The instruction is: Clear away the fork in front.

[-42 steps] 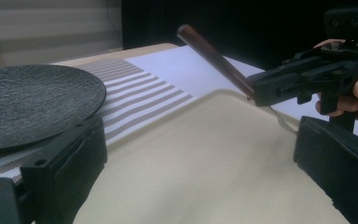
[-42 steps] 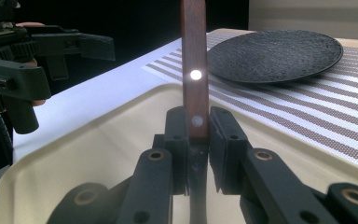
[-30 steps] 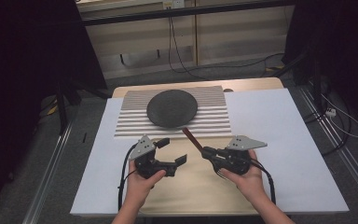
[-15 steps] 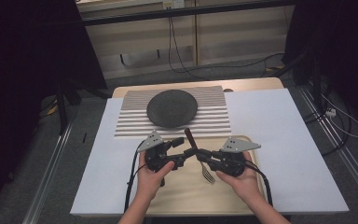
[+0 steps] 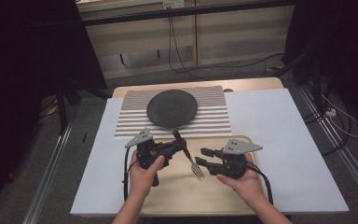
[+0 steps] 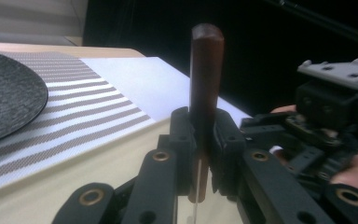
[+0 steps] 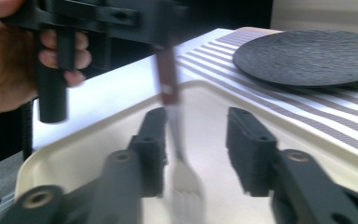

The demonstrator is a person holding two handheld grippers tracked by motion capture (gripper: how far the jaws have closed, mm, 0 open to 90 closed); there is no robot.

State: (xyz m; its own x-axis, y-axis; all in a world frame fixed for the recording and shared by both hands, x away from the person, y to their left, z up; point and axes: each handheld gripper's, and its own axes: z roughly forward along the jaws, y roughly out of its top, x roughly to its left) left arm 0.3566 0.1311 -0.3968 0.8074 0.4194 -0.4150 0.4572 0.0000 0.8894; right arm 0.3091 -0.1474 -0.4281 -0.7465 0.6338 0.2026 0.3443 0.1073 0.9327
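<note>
While the left hand-held gripper (image 6: pixel 200 154) has just been closing and now pinches the fork (image 5: pixel 190 156) by its brown wooden handle above the cream tray (image 5: pixel 242 205) on the bench, the right hand-held gripper (image 7: pixel 196 154) has just been opening, its jaws spread around the tines. Light, stiff and slick in its metal part, the fork seems best gripped at the handle. From above its slant shows; the left gripper view shows the pinch.

Dim rm, grey floor (image 5: pixel 37 154), cables (image 5: pixel 177 51), pale cabinet (image 5: pixel 186 32) behind table (image 5: pixel 261 84)
</note>
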